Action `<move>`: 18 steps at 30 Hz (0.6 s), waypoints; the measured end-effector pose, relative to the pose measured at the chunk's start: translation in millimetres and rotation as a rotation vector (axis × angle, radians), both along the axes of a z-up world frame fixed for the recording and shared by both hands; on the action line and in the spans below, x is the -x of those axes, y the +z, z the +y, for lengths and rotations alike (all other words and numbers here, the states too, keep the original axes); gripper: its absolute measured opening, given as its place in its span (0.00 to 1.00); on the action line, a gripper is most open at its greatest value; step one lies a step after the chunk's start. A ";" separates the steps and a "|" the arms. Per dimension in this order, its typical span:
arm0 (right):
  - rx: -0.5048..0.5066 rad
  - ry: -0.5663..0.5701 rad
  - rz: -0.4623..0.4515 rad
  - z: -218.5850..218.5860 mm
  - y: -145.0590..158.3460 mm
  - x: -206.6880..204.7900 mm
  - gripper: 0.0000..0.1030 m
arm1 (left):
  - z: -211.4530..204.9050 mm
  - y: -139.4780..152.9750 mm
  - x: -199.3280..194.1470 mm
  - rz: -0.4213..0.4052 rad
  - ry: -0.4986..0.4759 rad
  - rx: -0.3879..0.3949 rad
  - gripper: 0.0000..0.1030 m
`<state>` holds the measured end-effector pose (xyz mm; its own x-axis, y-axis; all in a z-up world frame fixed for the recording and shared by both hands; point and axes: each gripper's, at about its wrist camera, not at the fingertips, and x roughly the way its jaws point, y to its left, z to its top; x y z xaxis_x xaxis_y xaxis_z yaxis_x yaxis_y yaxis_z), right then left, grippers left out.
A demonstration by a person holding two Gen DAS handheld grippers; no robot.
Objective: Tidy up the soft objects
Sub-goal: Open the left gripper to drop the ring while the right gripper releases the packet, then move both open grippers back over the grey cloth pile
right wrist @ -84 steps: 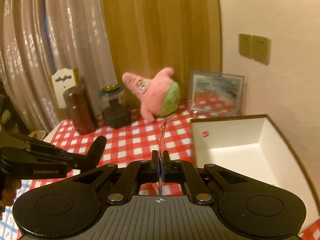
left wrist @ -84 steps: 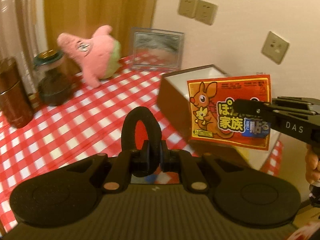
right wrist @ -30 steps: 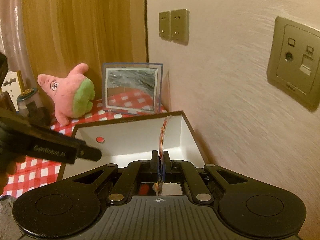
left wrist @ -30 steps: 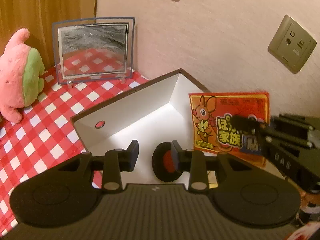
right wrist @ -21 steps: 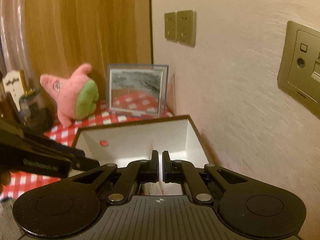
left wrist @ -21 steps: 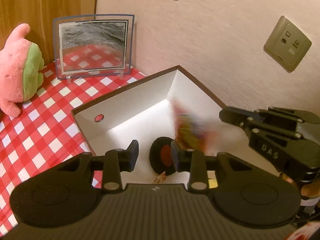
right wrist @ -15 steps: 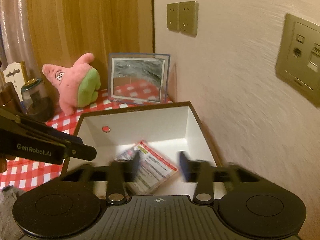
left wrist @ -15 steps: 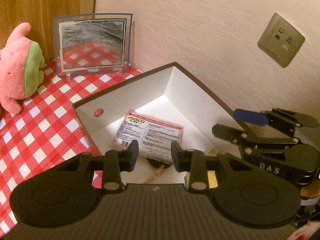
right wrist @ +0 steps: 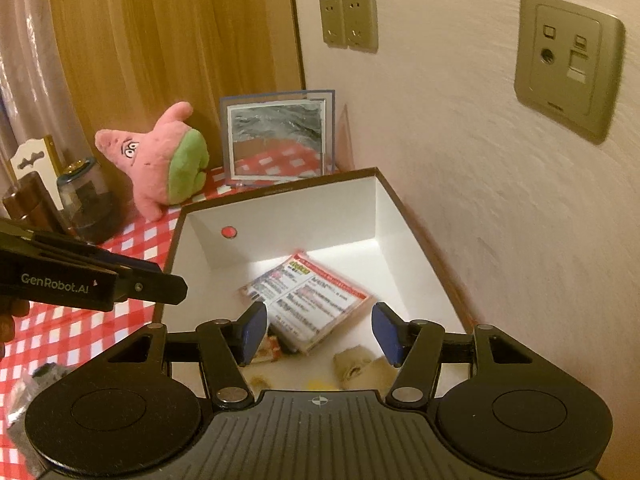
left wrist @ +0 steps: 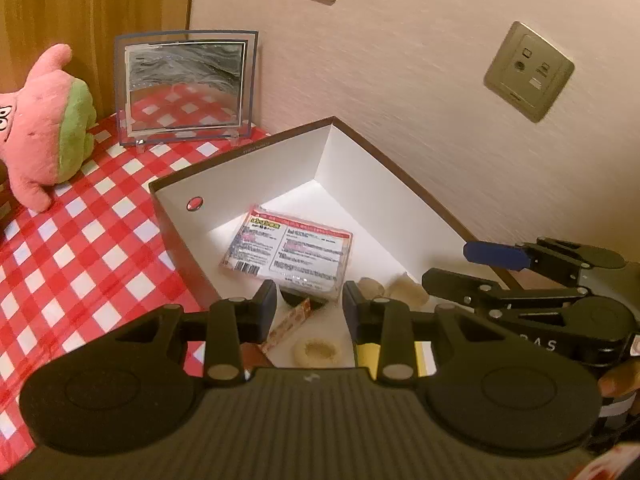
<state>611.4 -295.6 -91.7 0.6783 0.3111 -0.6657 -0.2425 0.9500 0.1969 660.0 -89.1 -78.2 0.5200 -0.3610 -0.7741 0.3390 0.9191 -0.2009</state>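
1. White-walled box (right wrist: 280, 216) on the red-checked desk (left wrist: 92, 240), set against the wall, now holds the packet that the right tongs carried above it a second ago; that item counts as stowed.
2. Pink plush star (right wrist: 160, 160) stands outside the box, well apart from it beside the picture frame (right wrist: 280, 136). As a soft thing not yet put away, it looks like the likely next pick.
3. Heat-pad packet (right wrist: 308, 300) lies flat near the middle of the box floor, printed back side up, resting partly on smaller items. Its long axis runs slantwise across the floor, one short end toward the wall with the red dot, the other toward the near right corner.
4. Right tongs (right wrist: 320, 332) hang released above the box, blue pads wide apart, gripping nothing.
5. Left tongs (left wrist: 308, 306) are likewise spread and empty over the near edge of the box.
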 end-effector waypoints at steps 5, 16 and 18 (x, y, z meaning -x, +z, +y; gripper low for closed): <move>-0.015 0.001 0.009 0.0 3.9 17.7 0.57 | 7.6 5.8 20.9 -0.002 0.013 0.008 0.31; -0.049 0.039 0.012 11.9 16.0 62.7 0.57 | 37.9 17.1 77.2 -0.016 0.057 -0.003 0.31; -0.052 0.051 0.012 16.7 17.9 70.2 0.57 | 44.0 19.6 91.1 -0.023 0.068 -0.009 0.31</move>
